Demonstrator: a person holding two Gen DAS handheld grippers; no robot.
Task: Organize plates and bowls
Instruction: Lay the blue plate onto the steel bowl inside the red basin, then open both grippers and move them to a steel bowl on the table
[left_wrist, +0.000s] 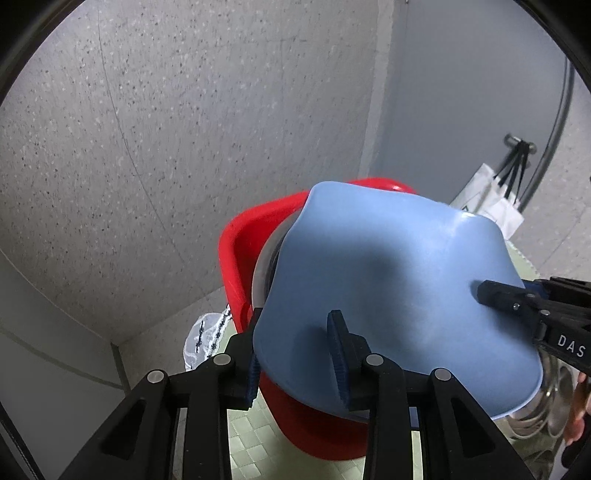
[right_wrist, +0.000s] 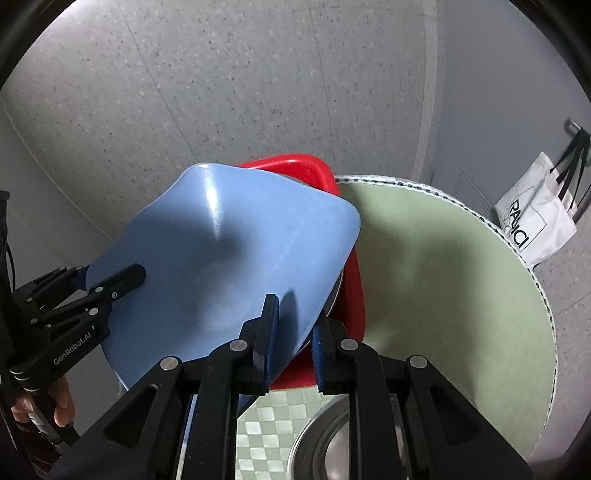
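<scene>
Two grippers carry one pale blue square-rimmed plastic bowl (left_wrist: 388, 280) above the red plastic tub (left_wrist: 240, 247).
Left gripper (left_wrist: 295, 354) and right gripper (right_wrist: 293, 341) each pinch opposite rim edges. Judged mid-transfer; next, lower it level into the tub, releasing both together.
</scene>
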